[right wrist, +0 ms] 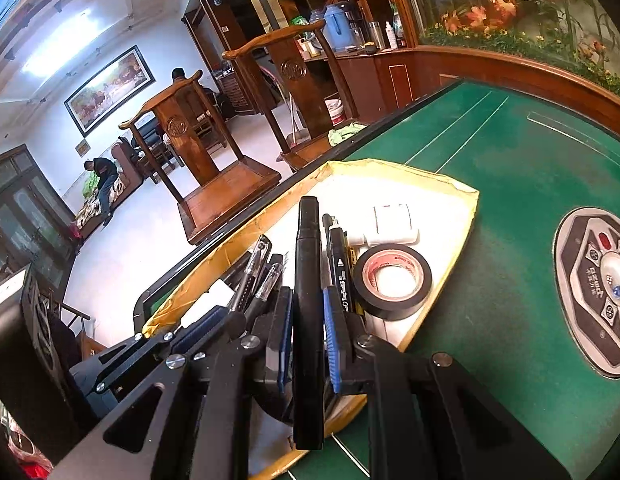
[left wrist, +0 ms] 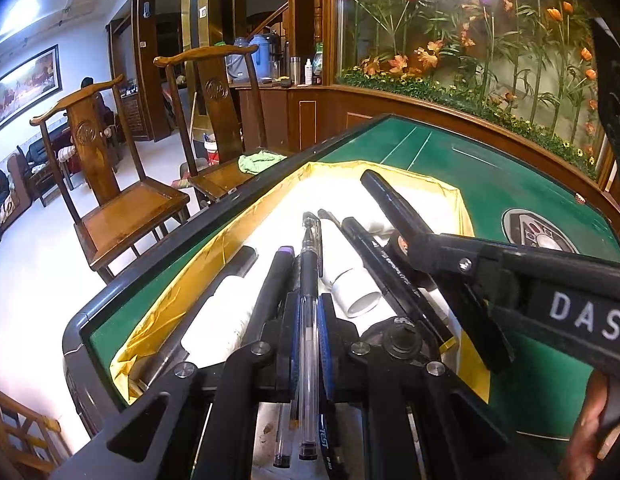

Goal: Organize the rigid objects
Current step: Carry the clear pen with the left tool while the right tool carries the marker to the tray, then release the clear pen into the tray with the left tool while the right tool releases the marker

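Note:
A shallow tray with a yellow rim [left wrist: 213, 248] and a white floor sits on the green table [right wrist: 510, 184]. My left gripper [left wrist: 308, 312] is shut on a clear gel pen [left wrist: 308, 280] that points into the tray. My right gripper [right wrist: 307, 312] is shut on a thick black marker [right wrist: 307, 248]. In the left wrist view the right gripper [left wrist: 414, 242] reaches in from the right, its marker [left wrist: 386, 196] slanting over the tray. In the tray lie a black tape roll [right wrist: 394, 280], a white box [right wrist: 392, 226], white tubes [left wrist: 356, 288], a purple-capped pen [left wrist: 275, 276] and a black marker [right wrist: 338, 268].
A round control panel [right wrist: 602, 288] is set in the middle of the table. Two wooden chairs [left wrist: 121, 200] stand beyond the table's black edge, one with a green cloth [left wrist: 257, 160] on its seat. A wooden ledge with artificial flowers [left wrist: 470, 60] runs behind.

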